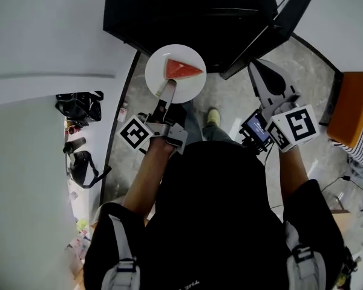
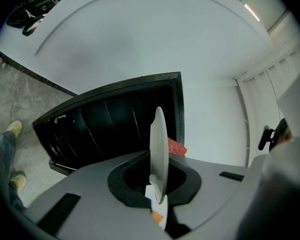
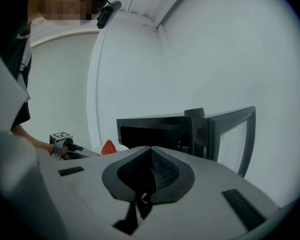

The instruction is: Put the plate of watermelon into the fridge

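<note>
Grey left claw (image 1: 168, 89): its jaws are clamping the plate's near rim, at the plate's 6 o'clock. In the left gripper view the plate (image 2: 158, 144) is standing edge-on between the pads.
Plate (image 1: 190, 84): white and round, it is hanging in the air ahead of the person. It is resting on nothing and looking roughly level in the head view.
Watermelon (image 1: 183, 69): one red wedge is lying on the plate, a little past its middle towards 12 o'clock. Its tip is pointing to 3 o'clock.
Fridge (image 1: 187, 11): small and black, it is sitting at 12 o'clock from the plate with its dark mouth facing the person. The plate's far rim is overlapping the front edge in the head view. Whether it is crossing the threshold I cannot tell.
Door (image 1: 272, 32): it is standing open, swung out towards 2 o'clock from the plate.
Right claw (image 1: 256, 68): its jaws are pressing together on nothing. It is hovering near the door's lower edge, at 3 o'clock from the plate, and contact with the door cannot be told.
Done, judging by this: the door is open, and the plate is gripped and up at the fridge mouth.
Left, judging by this: sliding the plate in onto a shelf without tipping the wedge, letting go, drawing the claw out, and probably shutting the door.
</note>
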Motion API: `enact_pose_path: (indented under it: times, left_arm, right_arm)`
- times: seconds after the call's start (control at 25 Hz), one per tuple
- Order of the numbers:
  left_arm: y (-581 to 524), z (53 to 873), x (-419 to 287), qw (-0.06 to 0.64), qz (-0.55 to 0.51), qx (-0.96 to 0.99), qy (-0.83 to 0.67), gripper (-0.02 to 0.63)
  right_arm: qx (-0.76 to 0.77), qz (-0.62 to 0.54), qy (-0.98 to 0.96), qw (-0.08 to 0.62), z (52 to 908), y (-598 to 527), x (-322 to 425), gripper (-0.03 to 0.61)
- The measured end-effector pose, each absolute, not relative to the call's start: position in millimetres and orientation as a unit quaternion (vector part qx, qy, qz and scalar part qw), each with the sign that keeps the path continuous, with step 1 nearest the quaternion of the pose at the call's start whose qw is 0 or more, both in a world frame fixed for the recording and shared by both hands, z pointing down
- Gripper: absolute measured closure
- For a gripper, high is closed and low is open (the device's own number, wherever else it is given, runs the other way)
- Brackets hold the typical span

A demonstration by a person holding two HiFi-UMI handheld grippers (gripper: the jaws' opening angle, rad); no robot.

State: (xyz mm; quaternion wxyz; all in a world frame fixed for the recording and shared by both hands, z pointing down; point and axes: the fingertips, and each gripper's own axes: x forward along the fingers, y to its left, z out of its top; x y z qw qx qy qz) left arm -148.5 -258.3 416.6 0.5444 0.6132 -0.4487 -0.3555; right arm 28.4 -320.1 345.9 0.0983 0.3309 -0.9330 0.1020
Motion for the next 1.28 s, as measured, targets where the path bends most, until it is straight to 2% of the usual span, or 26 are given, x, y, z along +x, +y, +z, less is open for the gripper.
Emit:
enact_pose_path:
  times: [0.36, 0.64, 1.28]
  left_arm:
    - [-281.0, 447.6, -158.2, 0.570, -0.354, 0.598, -0.439, 0.601]
    - [-321.4, 506.0, -156.3, 0.587, -0.333, 0.585, -0.449, 0.601]
    - [-320.2, 531.6, -154.6, 0.586, -0.339, 0.590, -0.440, 0.601]
  right_arm:
    - [0.333, 0.119, -0.928, 0.117, 372.0, -326.8, -2.5, 0.571]
    - [0.328, 0.146, -0.924, 0.132, 419.6, -358.8, -12.2, 0.571]
    - [0.313, 0.167, -0.925, 0.137, 432.3, -313.0, -25.0, 0.571]
